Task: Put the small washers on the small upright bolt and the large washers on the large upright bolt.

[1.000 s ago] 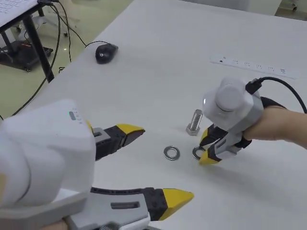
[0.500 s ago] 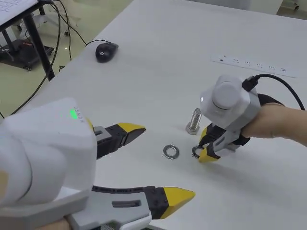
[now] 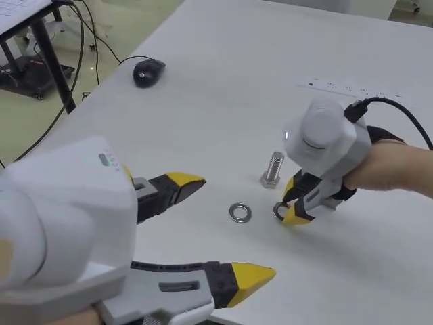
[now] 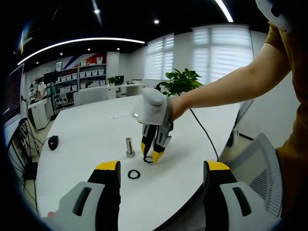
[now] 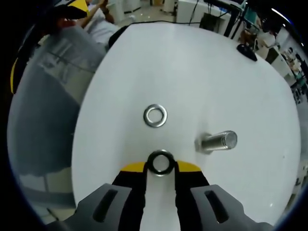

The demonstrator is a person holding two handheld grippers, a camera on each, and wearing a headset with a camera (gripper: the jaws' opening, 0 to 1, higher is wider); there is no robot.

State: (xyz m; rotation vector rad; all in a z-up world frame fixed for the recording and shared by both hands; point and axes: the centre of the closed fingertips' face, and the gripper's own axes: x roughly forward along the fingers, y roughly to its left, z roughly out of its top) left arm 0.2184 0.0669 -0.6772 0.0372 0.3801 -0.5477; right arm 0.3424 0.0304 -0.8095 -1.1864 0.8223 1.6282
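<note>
Just beside the upright bolt [image 3: 273, 170], the right gripper [image 3: 289, 211] pinches one washer [image 5: 160, 162] in its fingers; the bolt's vertical axis stands just ahead. The left gripper [image 3: 235, 227], fingers spread, hangs farther off.

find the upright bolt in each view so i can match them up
Head view: upright bolt right of centre, just left of the right gripper.
Left gripper view: bolt left of centre, beside the right gripper's yellow tips.
Right gripper view: bolt right of centre, up-right of the held washer; it looks tipped sideways there.
Shared landmark: the loose washer lying flat near the bolt in all three.
</note>
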